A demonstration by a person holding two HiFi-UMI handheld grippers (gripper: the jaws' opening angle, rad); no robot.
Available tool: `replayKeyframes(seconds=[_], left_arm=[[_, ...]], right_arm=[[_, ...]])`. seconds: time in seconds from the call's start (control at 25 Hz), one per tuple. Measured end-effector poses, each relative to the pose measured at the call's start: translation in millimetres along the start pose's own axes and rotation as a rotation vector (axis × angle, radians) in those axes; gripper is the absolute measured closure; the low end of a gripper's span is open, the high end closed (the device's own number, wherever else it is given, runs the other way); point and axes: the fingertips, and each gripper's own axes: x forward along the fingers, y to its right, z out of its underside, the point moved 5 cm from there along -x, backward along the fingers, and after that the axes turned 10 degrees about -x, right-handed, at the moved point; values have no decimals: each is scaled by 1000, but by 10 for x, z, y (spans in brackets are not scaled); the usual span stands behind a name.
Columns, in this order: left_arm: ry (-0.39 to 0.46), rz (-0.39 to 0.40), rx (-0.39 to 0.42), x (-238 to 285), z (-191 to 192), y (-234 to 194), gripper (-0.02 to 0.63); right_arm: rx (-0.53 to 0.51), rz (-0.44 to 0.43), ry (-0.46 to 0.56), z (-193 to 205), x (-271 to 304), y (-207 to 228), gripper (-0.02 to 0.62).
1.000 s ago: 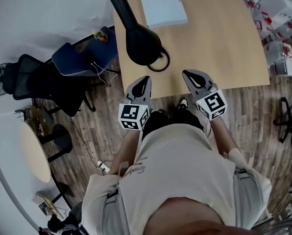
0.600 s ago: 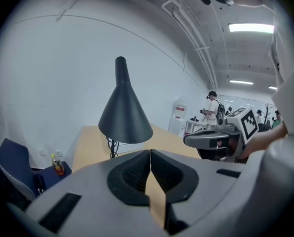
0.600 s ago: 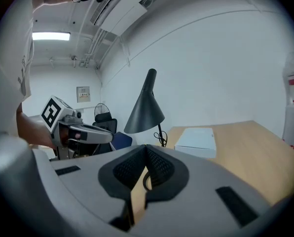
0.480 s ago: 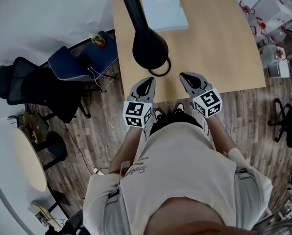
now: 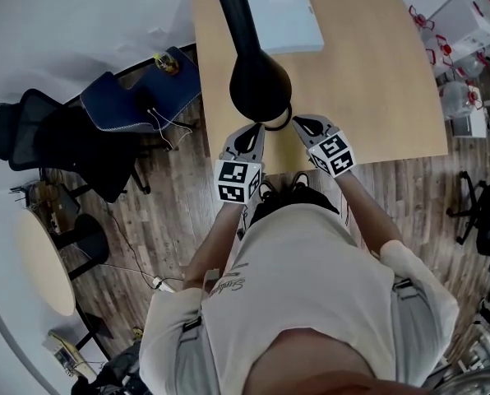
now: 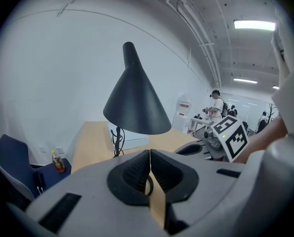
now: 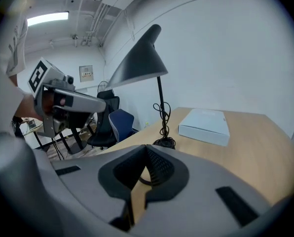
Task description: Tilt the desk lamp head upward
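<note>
A black desk lamp stands near the front left of the wooden table (image 5: 376, 81). Its cone-shaped head (image 5: 259, 85) points down, above its ring-shaped base (image 5: 279, 123). In the left gripper view the head (image 6: 136, 105) hangs ahead and above the jaws. In the right gripper view the head (image 7: 139, 60), thin stem (image 7: 161, 107) and base (image 7: 164, 143) stand just ahead. My left gripper (image 5: 250, 132) sits at the table's front edge, just below the head, shut and empty. My right gripper (image 5: 298, 125) is beside the base, also shut and empty.
A flat white box (image 5: 284, 19) lies on the table behind the lamp. A blue chair (image 5: 138, 97) with a small bottle (image 5: 161, 61) and black chairs (image 5: 56, 138) stand left of the table. White crates (image 5: 463, 23) are at the right.
Both grippers have moved forward to the table edge and closer to the lamp. The right one has shifted left toward the base. Both remain shut.
</note>
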Motion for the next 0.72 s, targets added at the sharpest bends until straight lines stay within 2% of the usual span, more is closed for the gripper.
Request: replayKeyframes(seconds=[0.72], left_arm=[[-14,-1,-12,164,-104,3,591]], right_arm=[[44,-147,-302,989,863,-26,600]])
